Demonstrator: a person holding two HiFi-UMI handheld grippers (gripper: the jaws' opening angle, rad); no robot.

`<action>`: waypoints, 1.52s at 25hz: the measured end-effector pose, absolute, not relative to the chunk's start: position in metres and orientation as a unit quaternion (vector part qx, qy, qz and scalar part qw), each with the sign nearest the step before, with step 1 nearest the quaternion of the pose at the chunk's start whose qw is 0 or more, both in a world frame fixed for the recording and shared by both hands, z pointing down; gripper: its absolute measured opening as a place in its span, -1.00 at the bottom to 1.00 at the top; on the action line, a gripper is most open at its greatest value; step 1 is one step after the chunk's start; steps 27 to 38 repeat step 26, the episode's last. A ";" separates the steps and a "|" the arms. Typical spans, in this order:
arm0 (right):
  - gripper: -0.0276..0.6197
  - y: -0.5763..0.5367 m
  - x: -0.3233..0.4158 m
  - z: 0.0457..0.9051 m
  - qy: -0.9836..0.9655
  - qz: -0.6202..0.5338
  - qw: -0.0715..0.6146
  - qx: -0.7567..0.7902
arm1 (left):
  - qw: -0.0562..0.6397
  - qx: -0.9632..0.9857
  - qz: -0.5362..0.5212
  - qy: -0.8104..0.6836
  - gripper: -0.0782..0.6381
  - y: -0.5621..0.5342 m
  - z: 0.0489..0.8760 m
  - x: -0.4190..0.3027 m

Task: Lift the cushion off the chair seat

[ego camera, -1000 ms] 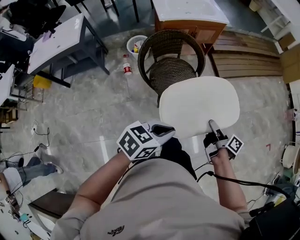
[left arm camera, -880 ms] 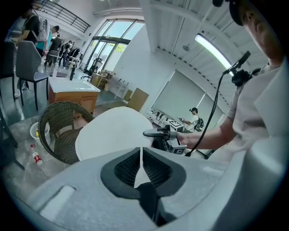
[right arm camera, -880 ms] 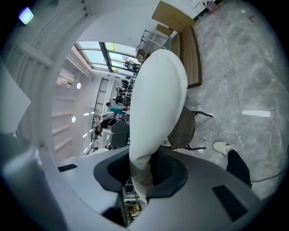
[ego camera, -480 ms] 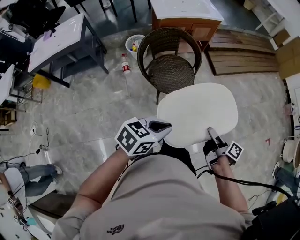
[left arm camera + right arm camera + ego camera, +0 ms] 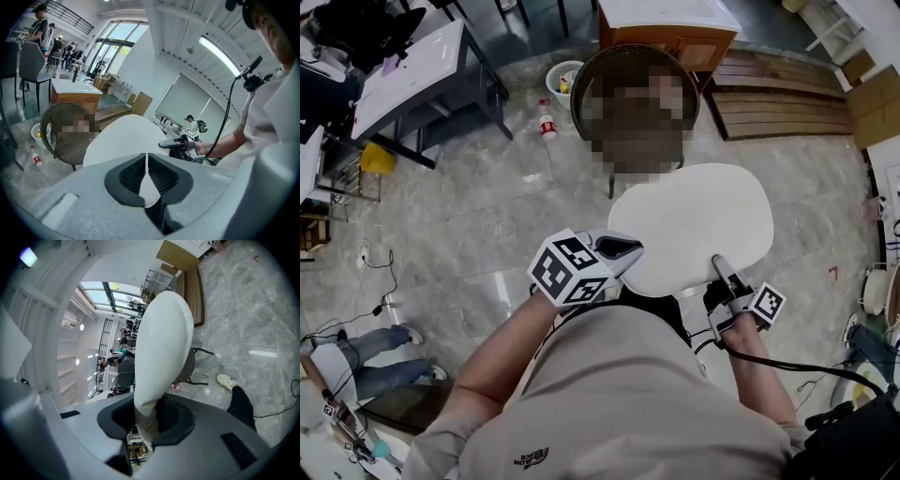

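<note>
Cushion (image 5: 692, 225) is held in the air, roughly flat, between the chair (image 5: 581, 89) and the person's body. It is clear of the seat, so the lift is judged done or nearly so.

The near edge is gripped at two spots. The left gripper (image 5: 623, 248) is clamped on the near left corner and the right gripper (image 5: 722, 267) on the near right edge. The two-point hold is presumably used so the wide soft pad is kept level and not left to flop. Both grippers are pointed a little downward, toward the chair.

In the head view, the layout is given: cushion outline, both marker cubes, a waste basket (image 5: 561, 80) and a bottle (image 5: 547, 124) on the floor by the chair. The pads are hidden there under the gripper bodies.

In the left gripper view, the cushion edge is seen pinched thin between nearly closed jaws. The right gripper is also seen across the pad, biting the same edge.

In the right gripper view, a thicker fold of fabric is seen squeezed between jaws that are set partly apart. The chair legs and a shoe (image 5: 228, 380) are seen past the cushion. The seat surface is covered by a mosaic patch in the head view, so contact there cannot be checked from that view alone.
</note>
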State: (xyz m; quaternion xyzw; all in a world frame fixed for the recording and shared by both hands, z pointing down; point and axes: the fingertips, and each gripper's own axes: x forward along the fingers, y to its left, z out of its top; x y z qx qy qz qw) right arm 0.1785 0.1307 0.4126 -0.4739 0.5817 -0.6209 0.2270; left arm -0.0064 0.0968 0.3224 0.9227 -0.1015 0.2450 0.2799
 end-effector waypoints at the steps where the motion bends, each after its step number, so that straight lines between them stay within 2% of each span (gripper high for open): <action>1: -0.64 0.135 0.178 0.413 0.583 -0.620 0.227 -0.474 | 0.280 0.923 0.244 -0.102 -0.76 0.100 0.324 -0.007; 38: -0.64 0.159 0.183 0.425 0.578 -0.624 0.229 -0.473 | 0.282 0.921 0.253 -0.091 -0.76 0.123 0.334 0.007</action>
